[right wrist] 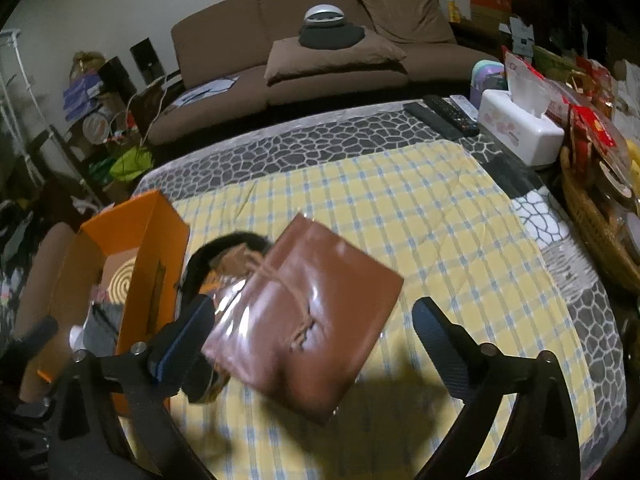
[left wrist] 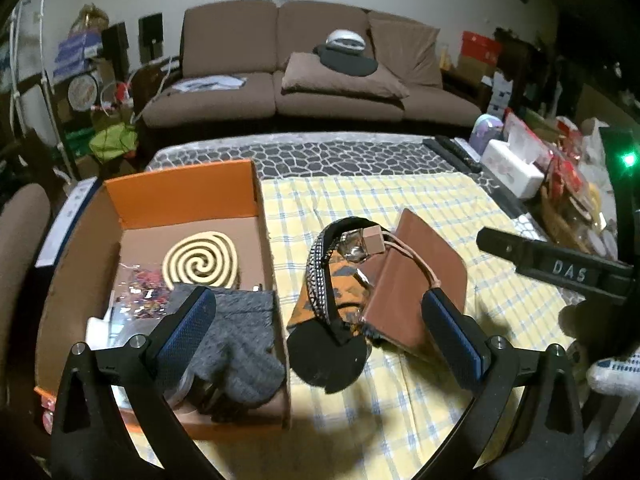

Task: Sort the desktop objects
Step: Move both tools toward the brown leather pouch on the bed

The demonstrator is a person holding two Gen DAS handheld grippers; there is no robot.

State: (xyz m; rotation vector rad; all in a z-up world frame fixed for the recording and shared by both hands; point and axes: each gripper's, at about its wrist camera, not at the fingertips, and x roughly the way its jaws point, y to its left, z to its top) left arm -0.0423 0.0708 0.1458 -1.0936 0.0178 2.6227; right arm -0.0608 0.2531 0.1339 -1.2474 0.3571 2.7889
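While the orange box [left wrist: 180, 196] already holds a spiral coil [left wrist: 200, 262] and grey cloth [left wrist: 240, 344], we still face a brown pouch [right wrist: 308, 320] and black headband [left wrist: 324, 280] on the counter. Both the left gripper [left wrist: 320, 332] and right gripper [right wrist: 316, 340] hover with jaws released.

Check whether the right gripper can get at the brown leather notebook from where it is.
Probably yes. The right gripper is open and the brown leather notebook lies between its fingers with nothing over it. The black headband crowds only its left edge.
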